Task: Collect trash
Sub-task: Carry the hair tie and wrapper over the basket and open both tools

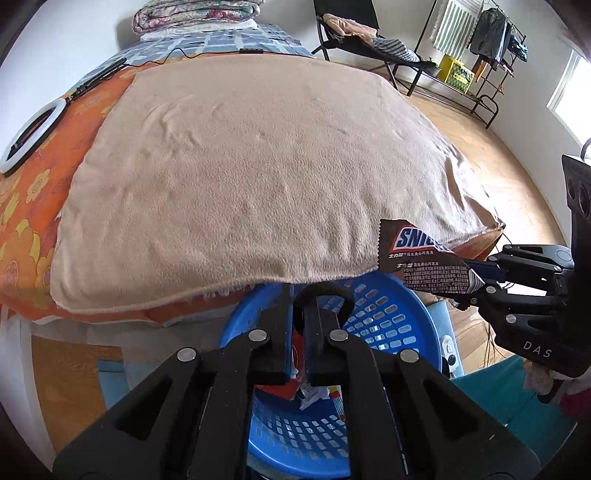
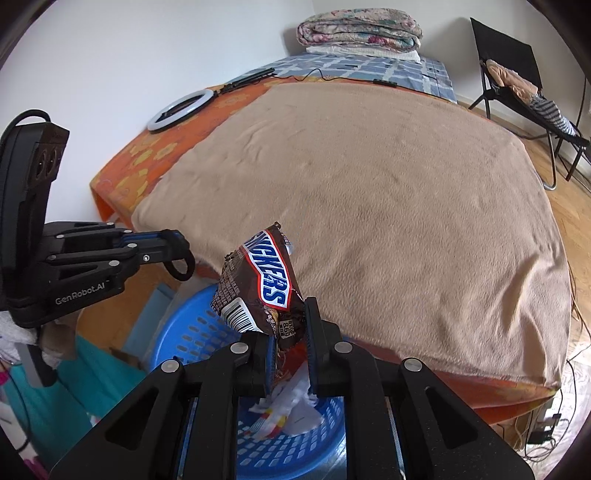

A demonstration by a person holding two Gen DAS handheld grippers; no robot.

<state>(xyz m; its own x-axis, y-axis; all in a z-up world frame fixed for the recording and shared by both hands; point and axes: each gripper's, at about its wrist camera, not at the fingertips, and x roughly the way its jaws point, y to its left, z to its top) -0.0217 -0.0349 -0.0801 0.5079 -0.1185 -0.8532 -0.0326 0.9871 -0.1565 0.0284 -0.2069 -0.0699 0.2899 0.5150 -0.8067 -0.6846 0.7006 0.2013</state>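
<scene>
My right gripper (image 2: 290, 332) is shut on a brown Snickers wrapper (image 2: 258, 284) and holds it above the blue perforated basket (image 2: 192, 332). The left wrist view shows the same wrapper (image 1: 424, 262) in the right gripper (image 1: 476, 280) over the basket (image 1: 388, 325). My left gripper (image 1: 299, 325) is shut on a black hair tie (image 1: 321, 295), also over the basket; it also shows in the right wrist view (image 2: 177, 251) with the hair tie (image 2: 183, 267) hanging from it. Crumpled paper and wrappers (image 2: 291, 406) lie inside the basket.
A bed with a tan blanket (image 1: 258, 166) fills the view beyond the basket. A ring light (image 2: 181, 110) and cables lie on the orange sheet. Folded quilts (image 2: 358, 33) sit at the far end. A black chair (image 1: 351, 33) and clothes rack (image 1: 487, 48) stand on the wooden floor.
</scene>
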